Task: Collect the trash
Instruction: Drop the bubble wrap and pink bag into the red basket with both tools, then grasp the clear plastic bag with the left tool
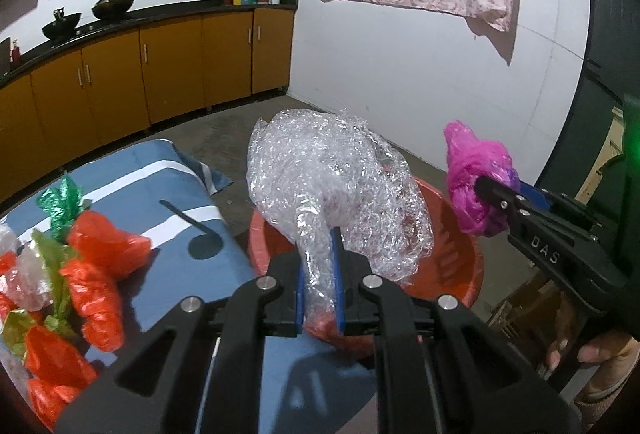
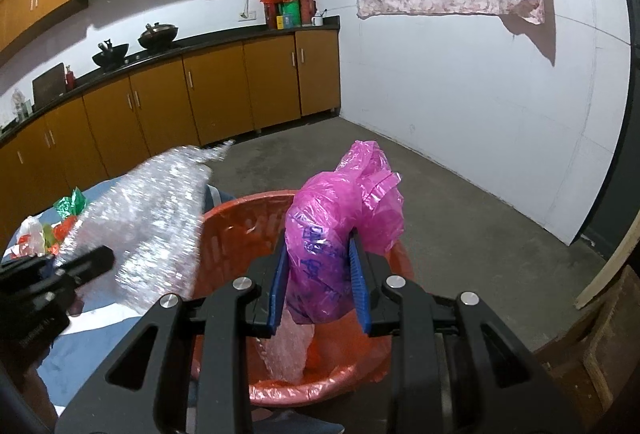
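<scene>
Now the left hand-held gripper (image 1: 320,274) clamps clear bubble wrap (image 1: 340,190) above the red basket (image 1: 460,258); the right hand-held gripper (image 2: 320,274) grips a pink bag (image 2: 340,230) over it. Red wads (image 1: 96,274) sit on the desk's left edge.

One clear wrap (image 1: 340,190), one pink bag (image 2: 340,234), one orange bin (image 2: 240,234), two woks (image 1: 62,24).

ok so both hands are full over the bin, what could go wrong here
1. The clear bubble wrap held by the left gripper is bulky next to the orange basket; it may catch the rim and spill over the side.
2. The pink plastic bag in the right gripper is light and could cling to the fingers on release.
3. Both grippers crowd one opening and could bump.
</scene>
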`<act>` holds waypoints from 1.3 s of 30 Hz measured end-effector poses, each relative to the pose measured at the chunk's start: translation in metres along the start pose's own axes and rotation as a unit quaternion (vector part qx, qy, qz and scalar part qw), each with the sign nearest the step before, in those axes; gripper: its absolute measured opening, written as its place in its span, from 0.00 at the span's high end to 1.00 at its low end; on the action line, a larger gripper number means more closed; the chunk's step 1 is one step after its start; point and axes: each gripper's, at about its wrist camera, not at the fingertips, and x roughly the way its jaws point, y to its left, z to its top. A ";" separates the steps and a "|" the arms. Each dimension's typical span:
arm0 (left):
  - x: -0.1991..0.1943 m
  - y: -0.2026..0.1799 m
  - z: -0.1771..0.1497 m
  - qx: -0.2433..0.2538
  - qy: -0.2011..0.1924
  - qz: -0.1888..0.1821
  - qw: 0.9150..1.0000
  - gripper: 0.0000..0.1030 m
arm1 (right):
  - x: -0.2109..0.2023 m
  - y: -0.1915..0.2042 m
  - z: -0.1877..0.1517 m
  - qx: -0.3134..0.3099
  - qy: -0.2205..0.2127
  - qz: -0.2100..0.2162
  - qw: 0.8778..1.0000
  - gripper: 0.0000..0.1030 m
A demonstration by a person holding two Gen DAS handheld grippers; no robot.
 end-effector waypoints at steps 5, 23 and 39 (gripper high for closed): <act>0.013 -0.007 0.001 0.006 0.006 -0.008 1.000 0.87 | 0.007 -0.002 0.005 0.004 -0.005 0.008 1.000 0.72; -0.020 0.029 -0.007 -0.021 -0.022 0.065 0.997 0.26 | -0.009 -0.012 -0.007 0.032 -0.027 -0.036 0.998 0.04; -0.159 0.119 -0.059 -0.096 -0.066 0.210 0.971 0.16 | -0.046 0.054 -0.032 0.017 -0.019 0.005 1.000 0.02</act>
